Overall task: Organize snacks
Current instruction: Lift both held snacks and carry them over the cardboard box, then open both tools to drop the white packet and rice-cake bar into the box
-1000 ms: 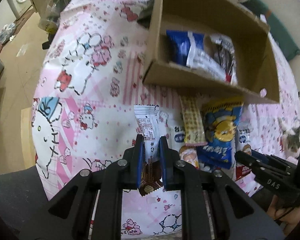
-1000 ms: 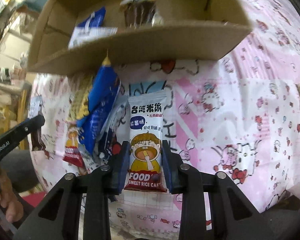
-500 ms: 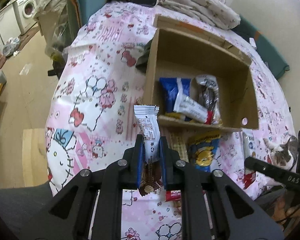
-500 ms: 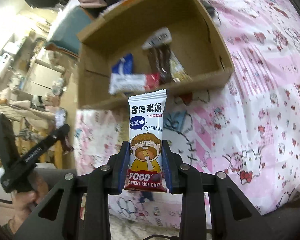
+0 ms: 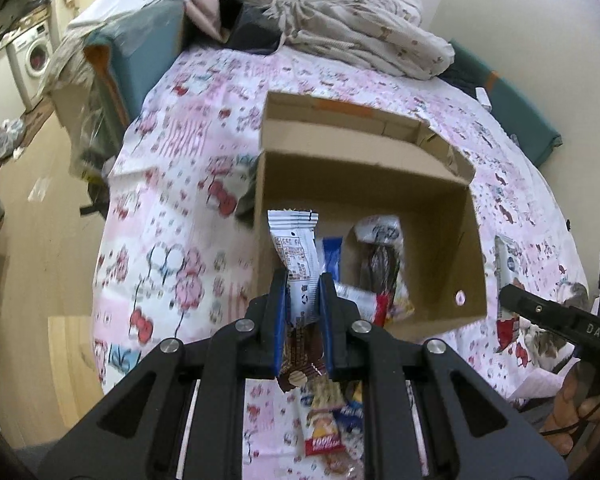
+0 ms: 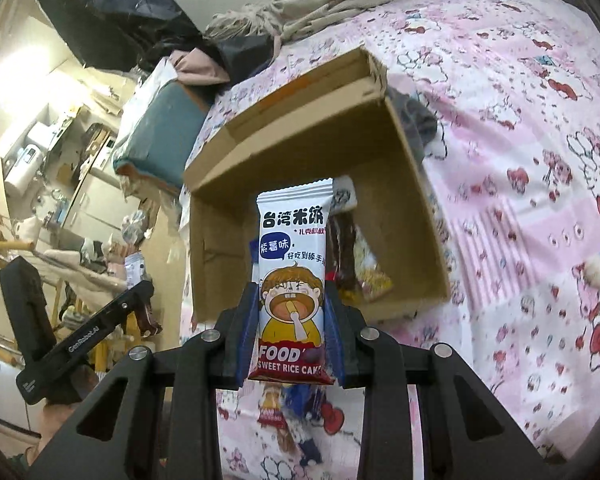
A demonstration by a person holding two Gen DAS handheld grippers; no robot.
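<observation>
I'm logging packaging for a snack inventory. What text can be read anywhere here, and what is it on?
"台湾米饼", "紫薯味", "FOOD", "SWEET RICE CAKE": rice cake packet in the right gripper.
"DAS": right gripper's side, left view.
Print on the white packet in the left gripper: too small.

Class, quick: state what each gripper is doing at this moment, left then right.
Left gripper: shut on the white-and-brown snack packet.
Right gripper: shut on the sweet rice cake packet.

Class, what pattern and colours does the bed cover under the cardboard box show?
The bed cover is pink and white with cartoon cats and red bows; the right wrist view shows it best.
</observation>
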